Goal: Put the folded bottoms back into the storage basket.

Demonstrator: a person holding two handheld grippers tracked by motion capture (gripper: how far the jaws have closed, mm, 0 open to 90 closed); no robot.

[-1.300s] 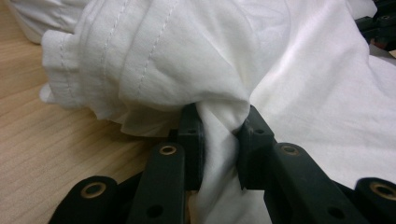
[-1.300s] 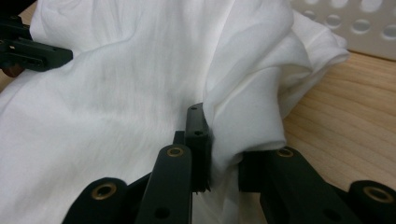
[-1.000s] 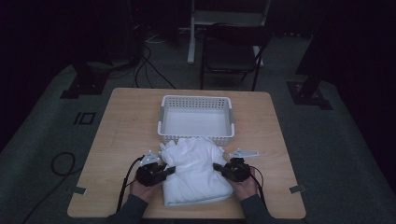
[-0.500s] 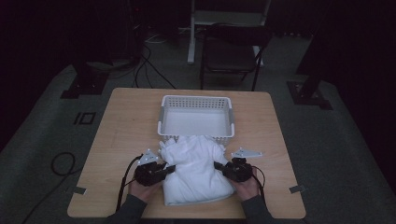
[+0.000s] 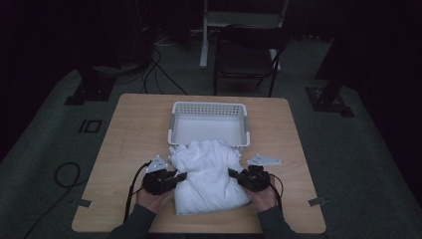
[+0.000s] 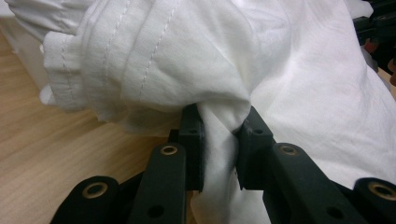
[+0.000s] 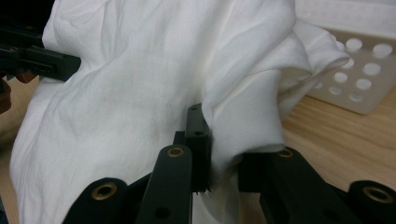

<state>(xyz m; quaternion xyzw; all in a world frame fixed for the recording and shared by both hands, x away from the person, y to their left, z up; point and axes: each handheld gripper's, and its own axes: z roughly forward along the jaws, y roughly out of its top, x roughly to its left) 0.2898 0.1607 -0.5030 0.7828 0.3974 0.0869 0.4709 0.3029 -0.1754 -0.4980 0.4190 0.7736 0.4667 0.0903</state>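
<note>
Nothing much has shifted since a moment ago: both my hands sit where they were, and the white garment (image 5: 209,179) lies in the same heap between them, perhaps bunched a touch more at its far edge.

Going from big to small: the wooden table (image 5: 129,134) carries everything. At its far middle stands the white perforated basket (image 5: 209,123), with nothing in it that I can see. Just near of it, its far folds touching or almost touching the basket's near wall, is the garment, a crumpled white cotton piece with stitched hems and soft creases, thick where it has been doubled over.

My left gripper (image 5: 175,178) is clamped on a pinch of cloth at the garment's left side; in the left gripper view the fabric is squeezed into a tight neck between the jaws (image 6: 219,140). My right gripper (image 5: 235,174) bites the right side the same way, cloth pressed between its jaws (image 7: 219,149).

I judge this to be the grasp before the transfer: both sides are secured, the bundle not yet raised. Next I would need to lift both hands together, keep the cloth from sagging, carry it far over the basket's near wall, and only then let go.
</note>
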